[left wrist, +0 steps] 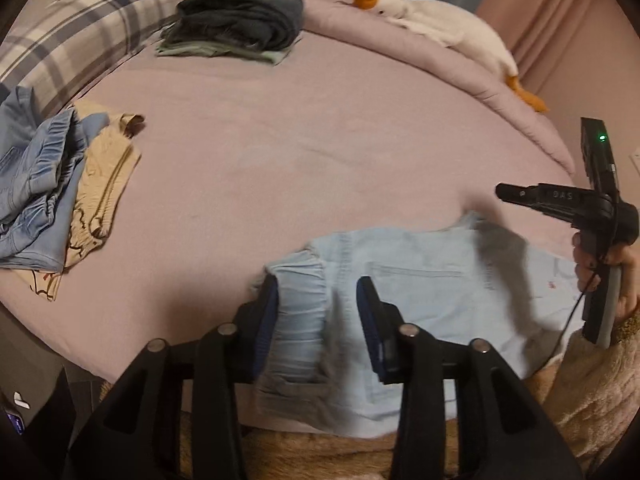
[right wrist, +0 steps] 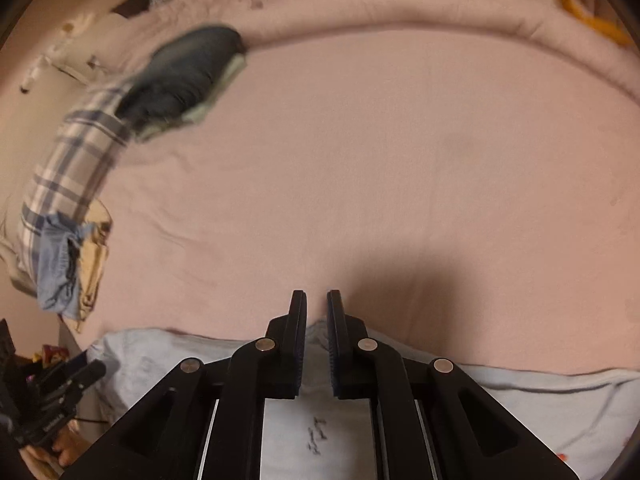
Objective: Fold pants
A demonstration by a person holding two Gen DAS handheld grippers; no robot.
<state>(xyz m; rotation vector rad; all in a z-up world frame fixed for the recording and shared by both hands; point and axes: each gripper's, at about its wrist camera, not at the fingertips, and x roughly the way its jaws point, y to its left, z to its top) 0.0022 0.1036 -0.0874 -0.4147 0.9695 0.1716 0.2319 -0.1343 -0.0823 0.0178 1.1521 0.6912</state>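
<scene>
1. Two grippers are over the near edge of a bed [left wrist: 320,152] that has a pink sheet, and the light blue pants [left wrist: 432,292] lie flat on this edge, close to the person
2. The left gripper [left wrist: 318,308] has its jaws wide apart, one on each side of the gathered elastic waistband [left wrist: 300,304] of the pants; it is low over the cloth, but I cannot tell if the pads [left wrist: 267,320] touch it, and it holds nothing
3. The right gripper [right wrist: 317,308] has its jaws almost together with only a narrow gap, and I see nothing between them; its tips are over the far edge of the pants [right wrist: 560,400], where the pink sheet begins
4. In the left wrist view the right gripper [left wrist: 505,192] is at the right side, above the pants, and the right hand [left wrist: 612,276] holds its handle
5. A pile of blue and beige clothes [left wrist: 52,200] lies at the left side of the bed, well apart from the pants
6. Some dark folded clothes [left wrist: 240,16] lie at the far side beside a checked pillow [left wrist: 72,28], and a white plush goose [left wrist: 440,20] lies on the far right edge
</scene>
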